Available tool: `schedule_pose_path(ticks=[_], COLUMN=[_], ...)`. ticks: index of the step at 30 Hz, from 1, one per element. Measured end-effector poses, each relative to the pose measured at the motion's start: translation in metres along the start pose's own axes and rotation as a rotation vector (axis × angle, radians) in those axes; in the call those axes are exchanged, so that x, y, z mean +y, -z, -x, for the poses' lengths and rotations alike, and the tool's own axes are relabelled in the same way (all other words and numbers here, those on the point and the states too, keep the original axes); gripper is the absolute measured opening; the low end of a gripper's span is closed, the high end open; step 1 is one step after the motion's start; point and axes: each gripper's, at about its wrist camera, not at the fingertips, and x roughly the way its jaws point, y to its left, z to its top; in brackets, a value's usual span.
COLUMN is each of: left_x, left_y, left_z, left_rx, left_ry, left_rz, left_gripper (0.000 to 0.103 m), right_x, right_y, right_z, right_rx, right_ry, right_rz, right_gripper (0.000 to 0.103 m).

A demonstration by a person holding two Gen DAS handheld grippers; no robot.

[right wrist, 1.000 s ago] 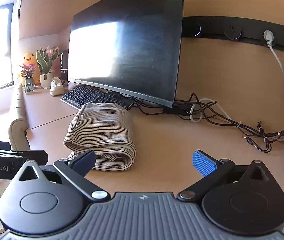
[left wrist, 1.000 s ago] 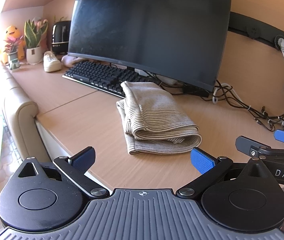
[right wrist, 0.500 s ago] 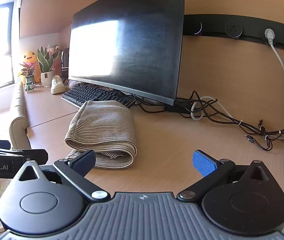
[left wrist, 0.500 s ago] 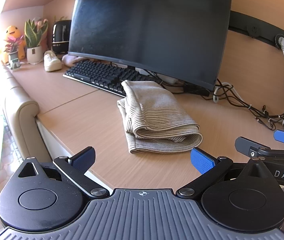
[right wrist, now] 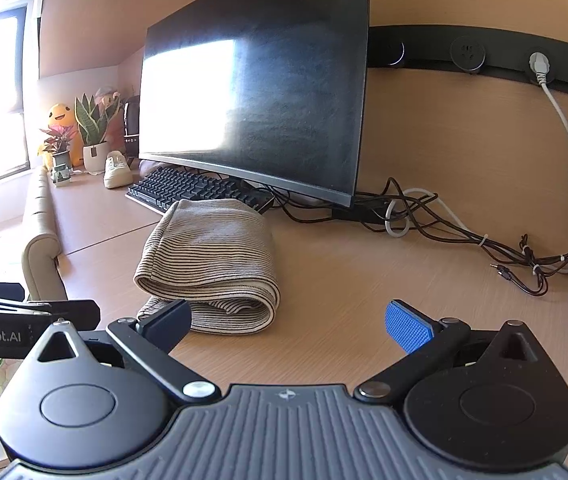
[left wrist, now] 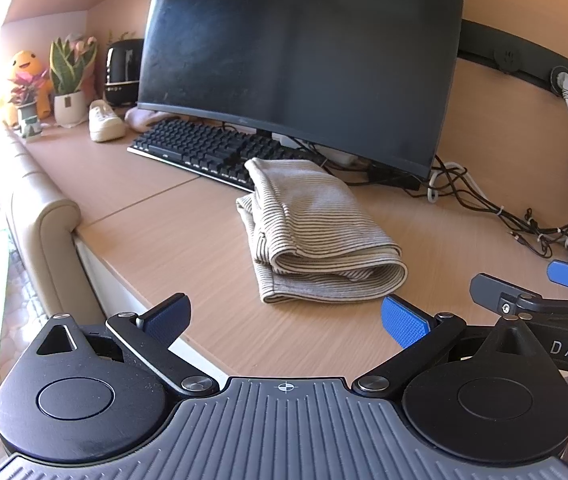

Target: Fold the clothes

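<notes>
A beige striped garment (left wrist: 316, 236) lies folded in a compact stack on the wooden desk (left wrist: 171, 240), just in front of the keyboard. It also shows in the right wrist view (right wrist: 209, 264). My left gripper (left wrist: 284, 318) is open and empty, held back from the garment's near edge. My right gripper (right wrist: 290, 322) is open and empty, to the right of the garment and short of it. The right gripper's fingers (left wrist: 524, 292) show at the right edge of the left wrist view.
A black monitor (left wrist: 300, 60) and keyboard (left wrist: 203, 152) stand behind the garment. Tangled cables (right wrist: 464, 236) lie at the back right. Plants (left wrist: 69, 80), a yellow toy (left wrist: 27, 68) and a white shoe (left wrist: 103, 122) sit at the far left. A padded chair arm (left wrist: 47, 232) borders the desk's left edge.
Both grippers have drifted slightly; the garment sits a touch higher in the right wrist view. The garment lies unmoved on the desk and both grippers stay open.
</notes>
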Motion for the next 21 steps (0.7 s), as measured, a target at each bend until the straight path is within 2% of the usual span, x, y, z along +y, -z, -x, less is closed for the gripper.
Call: schedule_pose_path(ticks=[21], left_x=[0.0007], left_y=[0.0022], left_z=[-0.0018], left_rx=[0.01], left_ry=[-0.004], left_rz=[-0.001], left_gripper=[0.103], right_x=[0.0022], right_y=[0.004], right_z=[-0.0038], right_rx=[0.017], right_ry=[0.001], right_rz=[-0.018], right_gripper=[0.103])
